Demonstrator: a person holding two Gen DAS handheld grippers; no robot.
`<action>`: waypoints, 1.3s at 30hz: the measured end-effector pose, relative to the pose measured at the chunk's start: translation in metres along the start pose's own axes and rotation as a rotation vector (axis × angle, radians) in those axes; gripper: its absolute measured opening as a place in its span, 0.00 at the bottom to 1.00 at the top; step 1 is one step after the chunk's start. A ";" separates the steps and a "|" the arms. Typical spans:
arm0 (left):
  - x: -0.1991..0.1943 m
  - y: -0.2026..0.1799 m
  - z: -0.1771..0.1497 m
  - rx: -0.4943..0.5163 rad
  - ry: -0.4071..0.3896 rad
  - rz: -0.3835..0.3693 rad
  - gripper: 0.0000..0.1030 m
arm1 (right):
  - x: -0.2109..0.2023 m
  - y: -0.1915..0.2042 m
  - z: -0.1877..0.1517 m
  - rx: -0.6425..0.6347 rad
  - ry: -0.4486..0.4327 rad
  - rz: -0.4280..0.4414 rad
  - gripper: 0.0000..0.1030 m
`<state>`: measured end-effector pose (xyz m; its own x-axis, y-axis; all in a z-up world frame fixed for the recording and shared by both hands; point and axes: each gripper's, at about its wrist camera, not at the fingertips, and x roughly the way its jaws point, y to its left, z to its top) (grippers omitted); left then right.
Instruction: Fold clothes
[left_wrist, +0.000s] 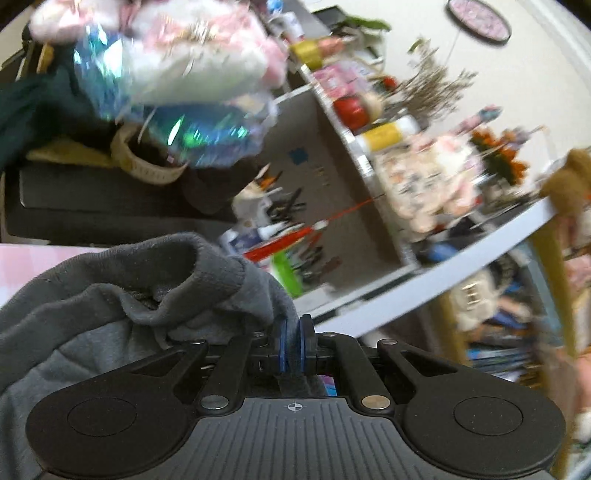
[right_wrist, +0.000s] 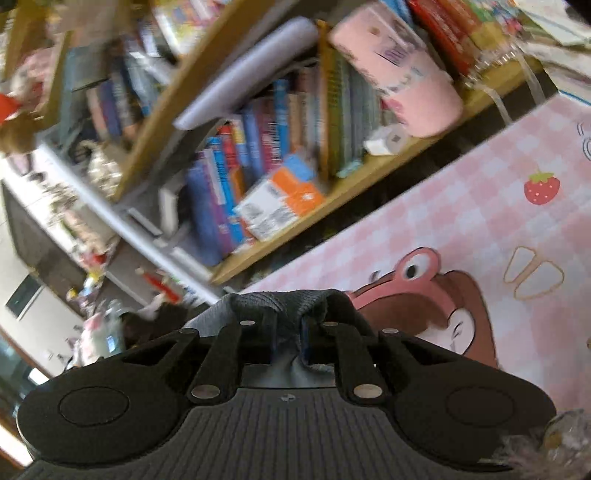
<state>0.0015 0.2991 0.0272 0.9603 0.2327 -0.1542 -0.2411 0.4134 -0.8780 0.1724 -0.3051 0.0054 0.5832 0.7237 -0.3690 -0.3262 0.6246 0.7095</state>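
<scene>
A grey sweatshirt-like garment (left_wrist: 110, 295) bunches up at the lower left of the left wrist view, its ribbed cuff or hem curling upward. My left gripper (left_wrist: 293, 343) is shut on a fold of that grey fabric, which is pinched between the blue-edged pads. In the right wrist view my right gripper (right_wrist: 291, 332) is shut on a ribbed grey edge of the garment (right_wrist: 280, 301), which drapes over and hides the fingertips. Both views are tilted and blurred by motion.
A pink checked cloth with a cartoon frog and strawberry (right_wrist: 480, 229) covers the surface on the right. A wooden bookshelf full of books (right_wrist: 258, 155) stands behind it. A white shelf with cluttered trinkets (left_wrist: 406, 184), a plush toy pile (left_wrist: 166, 55) and a dark chair (left_wrist: 92, 199) are close by.
</scene>
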 end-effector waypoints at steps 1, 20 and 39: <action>0.010 0.002 -0.003 0.008 0.007 0.015 0.05 | 0.007 -0.004 0.004 0.007 0.000 -0.010 0.11; 0.022 0.001 -0.040 0.178 -0.019 -0.055 0.56 | 0.052 -0.027 0.020 -0.131 -0.032 -0.240 0.38; -0.062 -0.036 -0.097 0.531 -0.058 0.077 0.95 | 0.059 -0.005 0.005 -0.394 -0.065 -0.454 0.48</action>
<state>-0.0357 0.1844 0.0240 0.9314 0.3215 -0.1708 -0.3626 0.7780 -0.5130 0.2116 -0.2669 -0.0166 0.7692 0.3472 -0.5364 -0.2773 0.9377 0.2093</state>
